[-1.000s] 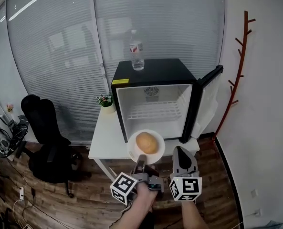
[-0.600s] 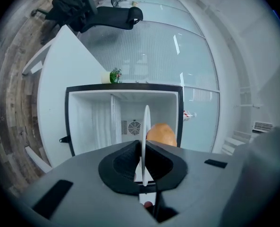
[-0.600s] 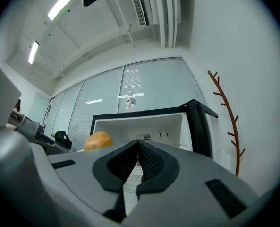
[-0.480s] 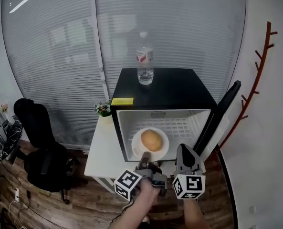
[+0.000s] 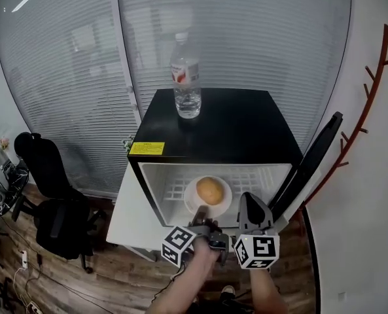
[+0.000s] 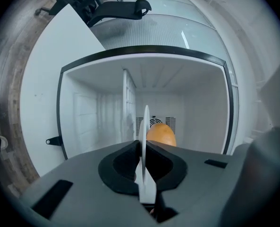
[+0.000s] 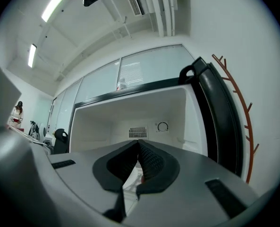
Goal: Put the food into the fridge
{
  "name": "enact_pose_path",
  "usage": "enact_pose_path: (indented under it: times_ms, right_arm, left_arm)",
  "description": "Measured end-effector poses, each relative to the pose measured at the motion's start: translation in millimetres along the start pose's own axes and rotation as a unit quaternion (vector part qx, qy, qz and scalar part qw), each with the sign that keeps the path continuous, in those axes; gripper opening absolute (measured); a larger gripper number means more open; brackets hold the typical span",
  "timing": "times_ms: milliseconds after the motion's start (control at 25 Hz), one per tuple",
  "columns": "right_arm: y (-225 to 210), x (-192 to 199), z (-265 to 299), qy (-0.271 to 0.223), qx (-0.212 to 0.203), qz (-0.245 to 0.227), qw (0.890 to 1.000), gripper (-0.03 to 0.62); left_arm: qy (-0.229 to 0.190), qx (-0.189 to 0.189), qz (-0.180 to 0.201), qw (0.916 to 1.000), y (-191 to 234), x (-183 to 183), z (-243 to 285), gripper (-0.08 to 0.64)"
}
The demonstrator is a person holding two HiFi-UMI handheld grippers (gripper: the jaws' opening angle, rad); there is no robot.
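Observation:
A round yellow-brown food item (image 5: 210,190) lies on a white plate (image 5: 192,195). My left gripper (image 5: 201,214) is shut on the plate's near rim and holds it inside the opening of the black mini fridge (image 5: 233,120), over its wire shelf. In the left gripper view the plate (image 6: 145,122) stands edge-on between the jaws of the left gripper (image 6: 143,150), with the food (image 6: 161,134) behind it. My right gripper (image 5: 250,203) hovers just right of the plate at the fridge front. The right gripper (image 7: 139,144) has its jaws together with nothing in them.
The fridge door (image 5: 311,159) stands open at the right. A water bottle (image 5: 186,77) stands on the fridge top. The fridge sits on a white table (image 5: 123,208). A black office chair (image 5: 50,188) is at the left, a red-brown coat rack (image 5: 370,97) at the right wall.
The plate with the food has gone from in front of the fridge into its opening. Both grippers and the head view have come closer to the fridge.

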State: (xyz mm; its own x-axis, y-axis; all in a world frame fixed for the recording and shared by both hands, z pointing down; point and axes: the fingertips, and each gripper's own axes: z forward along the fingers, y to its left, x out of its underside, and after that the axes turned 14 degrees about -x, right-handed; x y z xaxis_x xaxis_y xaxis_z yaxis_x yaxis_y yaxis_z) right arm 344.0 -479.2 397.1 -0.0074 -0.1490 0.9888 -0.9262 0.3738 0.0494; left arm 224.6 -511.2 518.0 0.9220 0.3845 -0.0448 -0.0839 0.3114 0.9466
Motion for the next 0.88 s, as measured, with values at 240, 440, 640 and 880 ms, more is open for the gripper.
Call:
enact_pose_path:
  times_ms: [240, 440, 640, 880]
  right_arm:
    - [-21.6, 12.2, 20.4, 0.003, -0.029, 0.014, 0.999, 0.025]
    - [-27.8, 21.4, 31.0, 0.008, -0.046, 0.022, 0.999, 0.025]
    - [-29.9, 25.6, 37.2, 0.011, -0.054, 0.027, 0.998, 0.025]
    - [-35.4, 28.8, 38.6, 0.010, -0.050, 0.032, 0.998, 0.025]
  left_arm:
    - [-0.023, -0.016, 0.000, 0.9996, 7.5, 1.7, 34.6, 0.040]
    - [-0.039, -0.027, 0.002, 0.9989, 15.9, -0.9, 50.1, 0.040]
    - [-0.053, -0.029, 0.002, 0.9982, 16.2, -2.3, 50.6, 0.040]
    - [-0.063, -0.044, 0.012, 0.9970, 15.1, -3.2, 51.0, 0.040]
